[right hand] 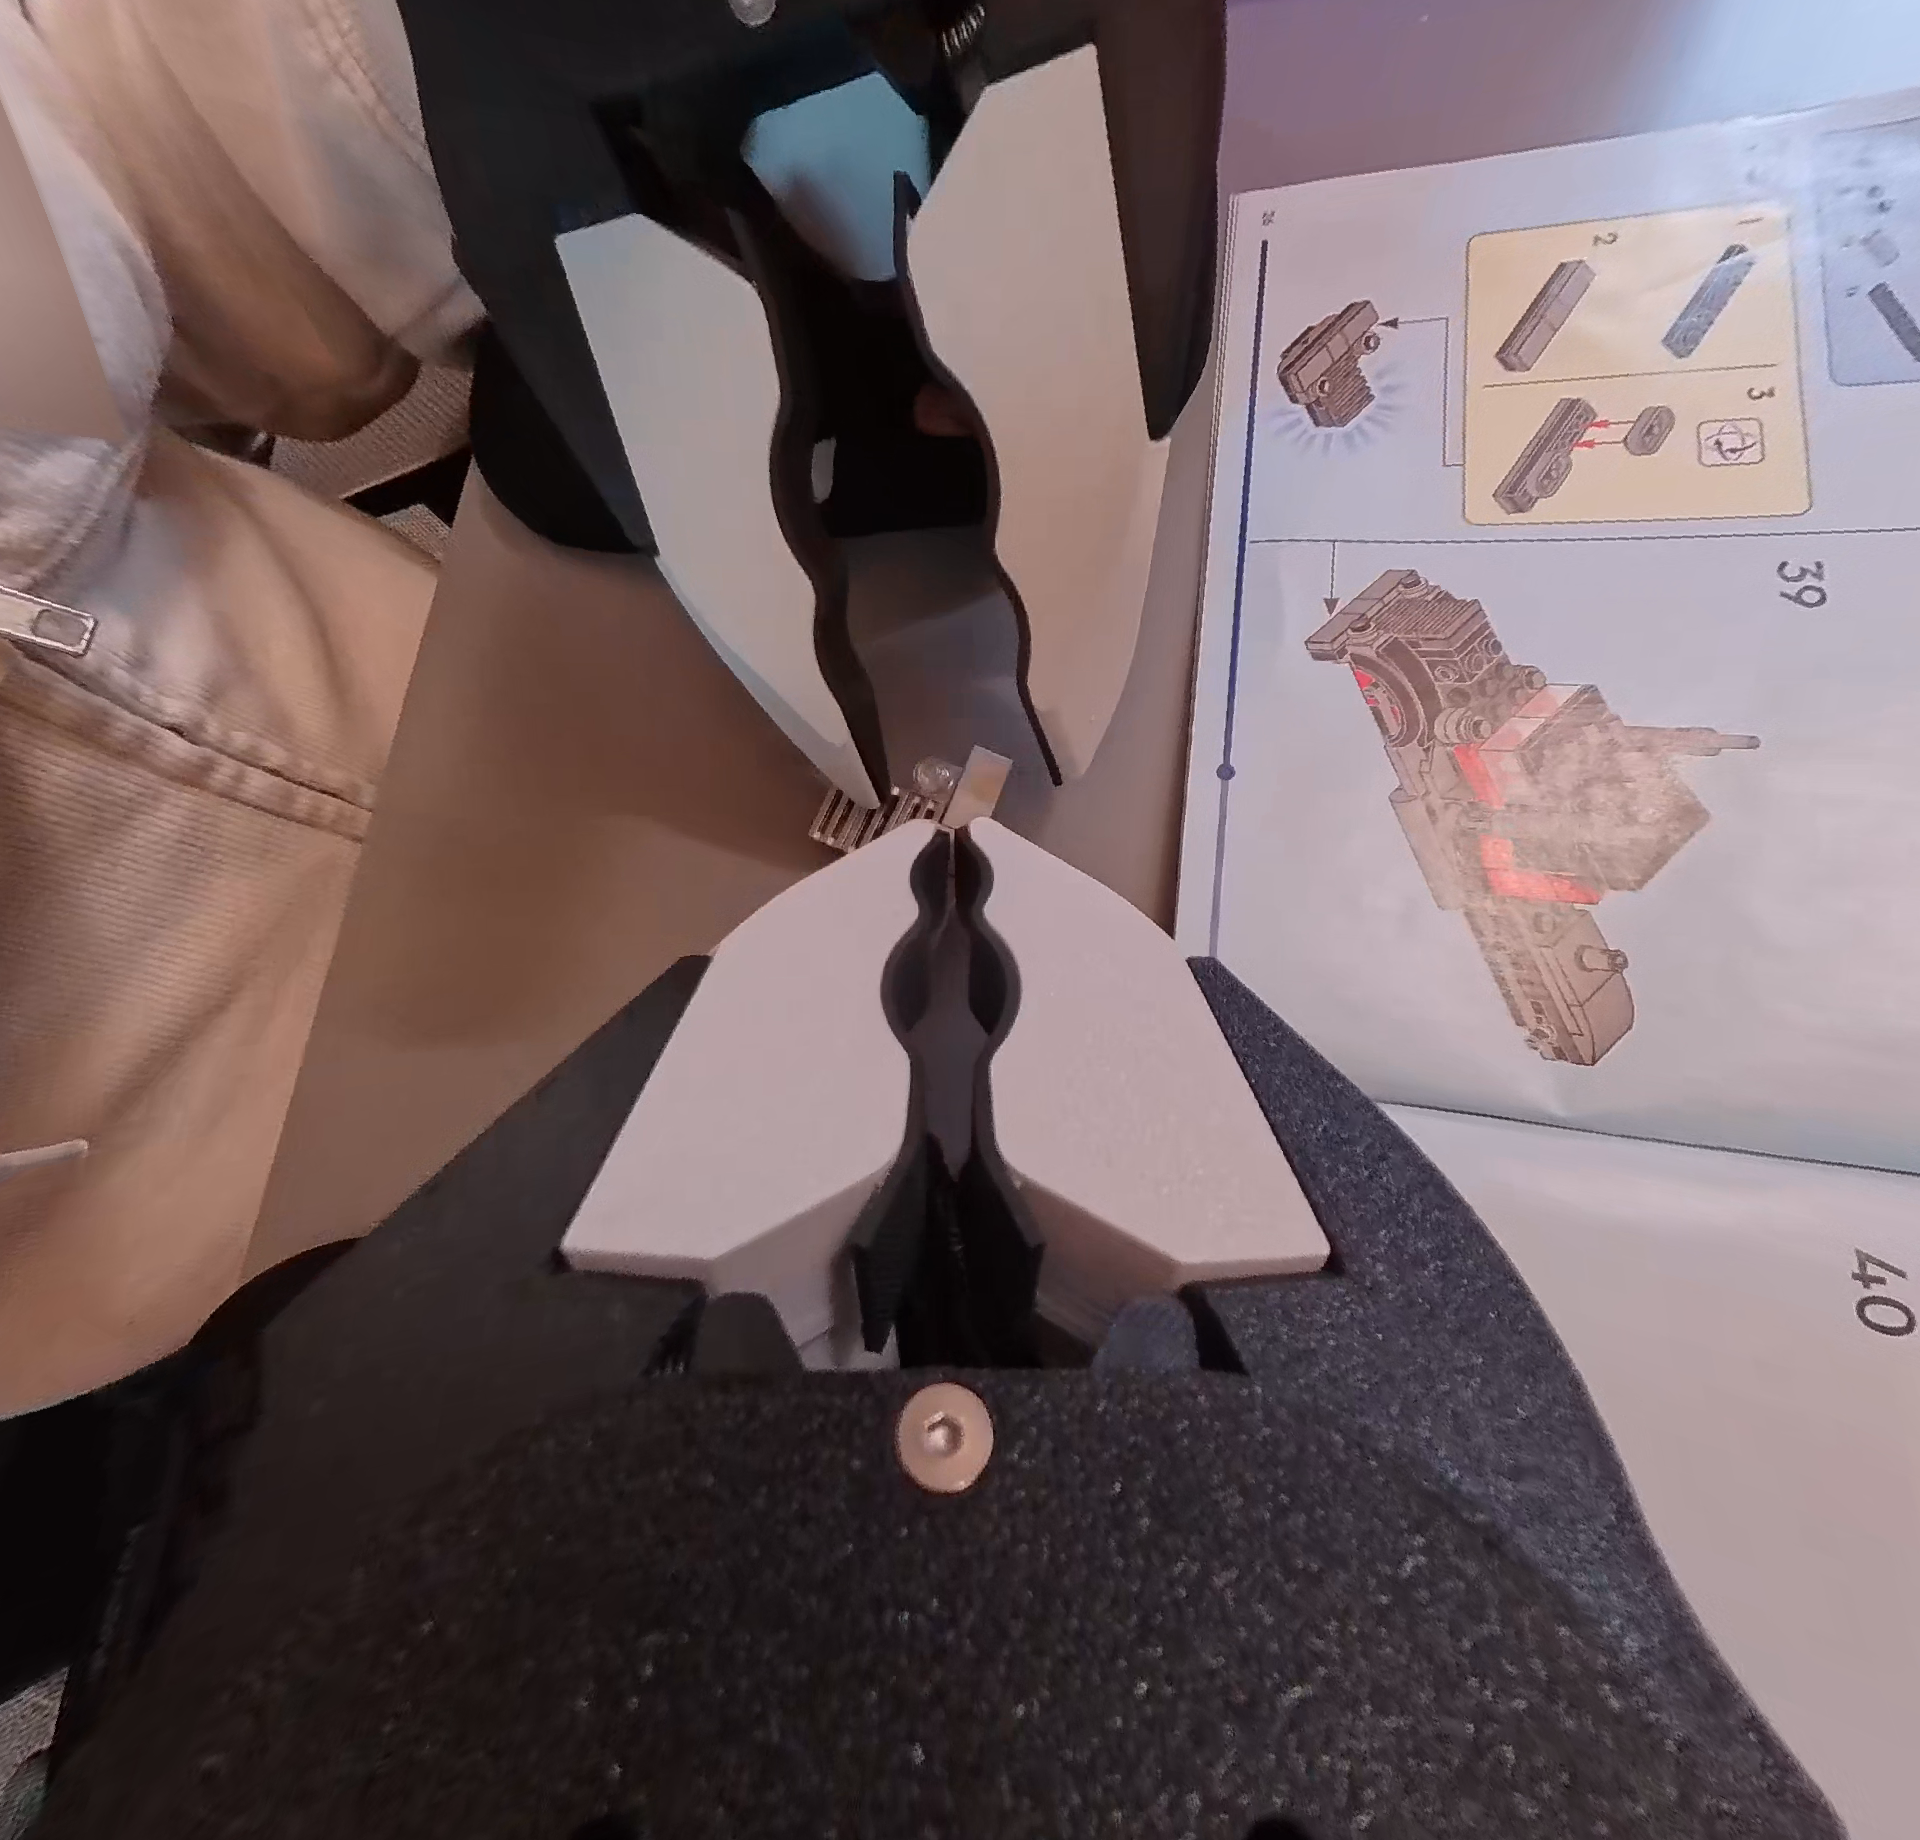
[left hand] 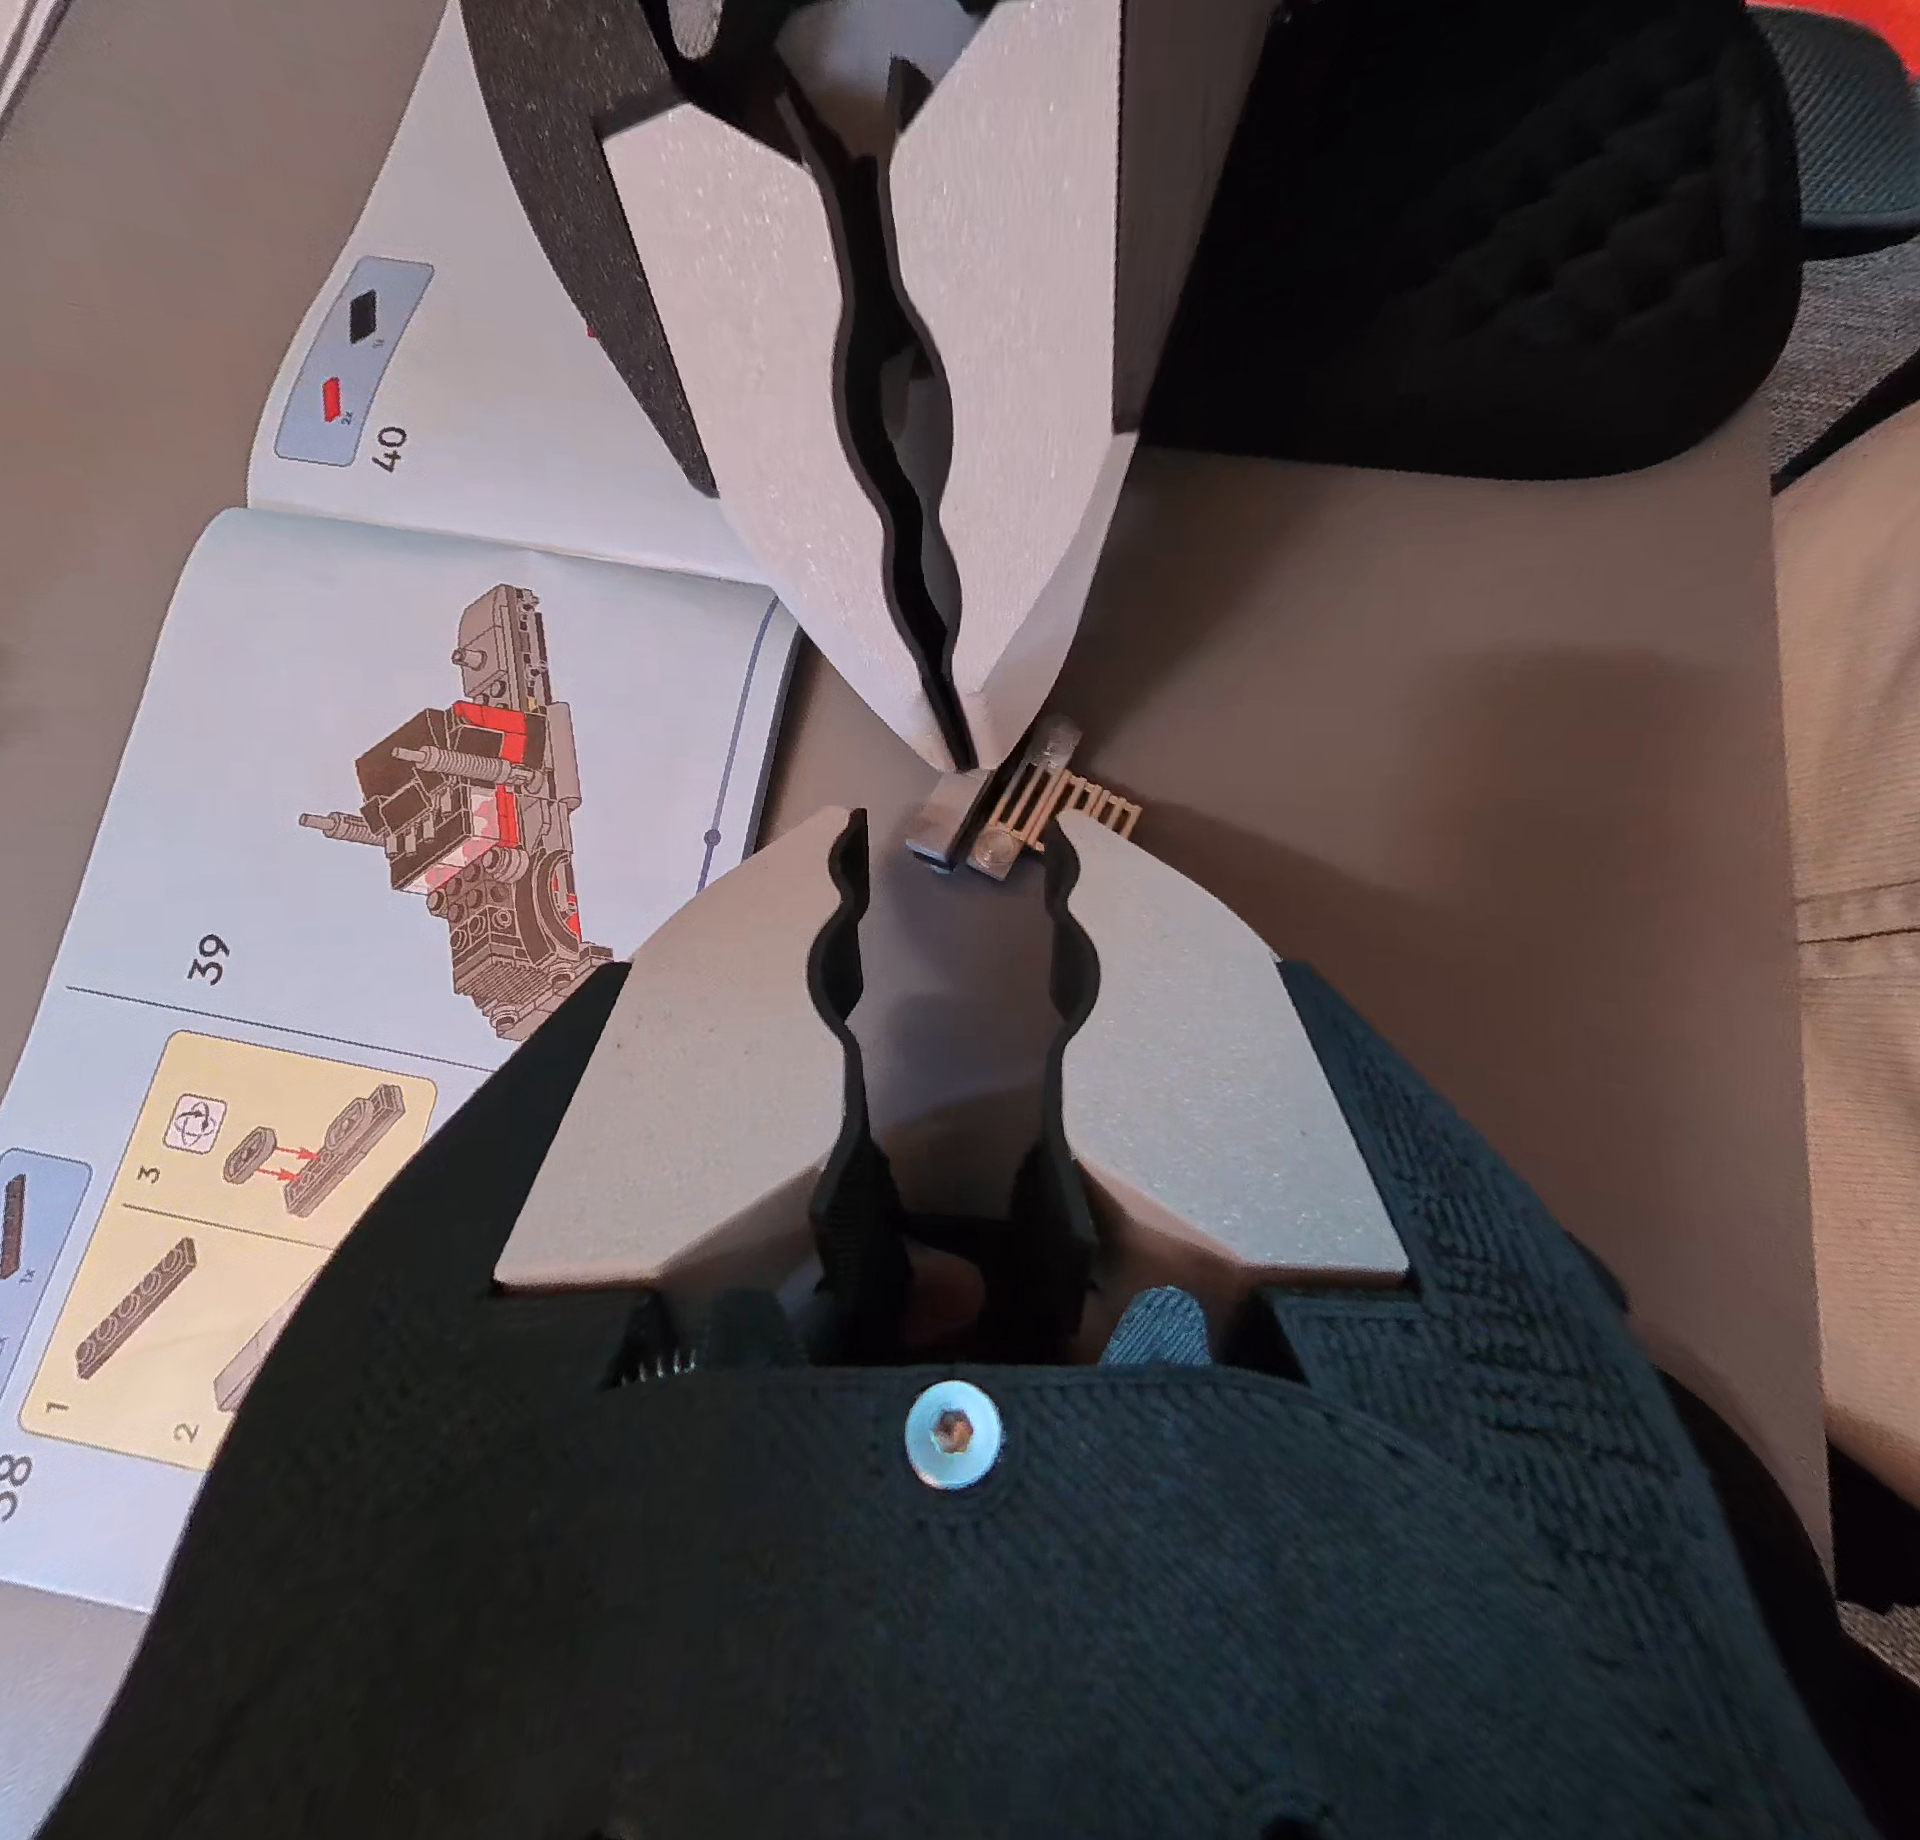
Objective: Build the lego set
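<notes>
Grey and tan Lego pieces meet in the narrow space where the two grippers face each other tip to tip above a brown tabletop. In the left wrist view, the left gripper has its fingers spread apart, one tip touching the tan grille piece with a grey plate just beyond. The right gripper reaches in from the far side with its fingers pressed together on the grey plate. In the right wrist view, the right gripper shows its tips pinched on a thin edge of that small assembly. An open instruction booklet lies flat on the table, beside the grippers. A person's beige trousers fill the left of the right wrist view.
</notes>
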### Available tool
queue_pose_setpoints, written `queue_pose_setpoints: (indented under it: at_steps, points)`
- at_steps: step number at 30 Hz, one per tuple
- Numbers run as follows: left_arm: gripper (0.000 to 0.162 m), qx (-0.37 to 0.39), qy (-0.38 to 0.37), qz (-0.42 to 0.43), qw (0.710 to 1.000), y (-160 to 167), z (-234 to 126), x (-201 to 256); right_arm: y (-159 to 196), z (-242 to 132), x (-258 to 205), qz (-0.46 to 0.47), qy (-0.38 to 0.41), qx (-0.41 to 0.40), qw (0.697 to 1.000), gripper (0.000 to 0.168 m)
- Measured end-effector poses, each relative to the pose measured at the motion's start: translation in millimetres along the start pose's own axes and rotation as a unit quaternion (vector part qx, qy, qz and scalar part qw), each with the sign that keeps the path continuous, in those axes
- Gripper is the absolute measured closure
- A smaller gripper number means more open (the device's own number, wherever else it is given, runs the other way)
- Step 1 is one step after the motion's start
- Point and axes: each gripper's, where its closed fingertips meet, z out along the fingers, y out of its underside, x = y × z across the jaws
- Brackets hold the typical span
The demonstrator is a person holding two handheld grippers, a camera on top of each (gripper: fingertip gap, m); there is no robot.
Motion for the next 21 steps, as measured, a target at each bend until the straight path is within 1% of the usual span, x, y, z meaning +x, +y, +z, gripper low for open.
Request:
queue_pose_setpoints:
  at_steps: [6,11,17,21]
  points:
    - [0.13,0.002,0.001,0.0,1.0,0.0,0.0,0.1,-0.1,0.4,-0.9,-0.015,0.011,-0.005,1.0,0.167]
    - [0.131,0.005,-0.005,0.0,1.0,-0.2,0.1,-0.8,-1.4,2.5,-1.5,-0.02,0.046,-0.015,0.999,0.168]
    - [0.132,0.008,-0.001,0.001,1.0,-0.2,0.2,0.4,-1.8,3.3,-1.5,-0.014,0.059,-0.016,0.998,0.168]
    - [0.133,0.011,-0.001,0.006,1.0,-0.3,0.2,1.7,-2.1,4.3,-1.7,-0.004,0.072,-0.037,0.997,0.168]
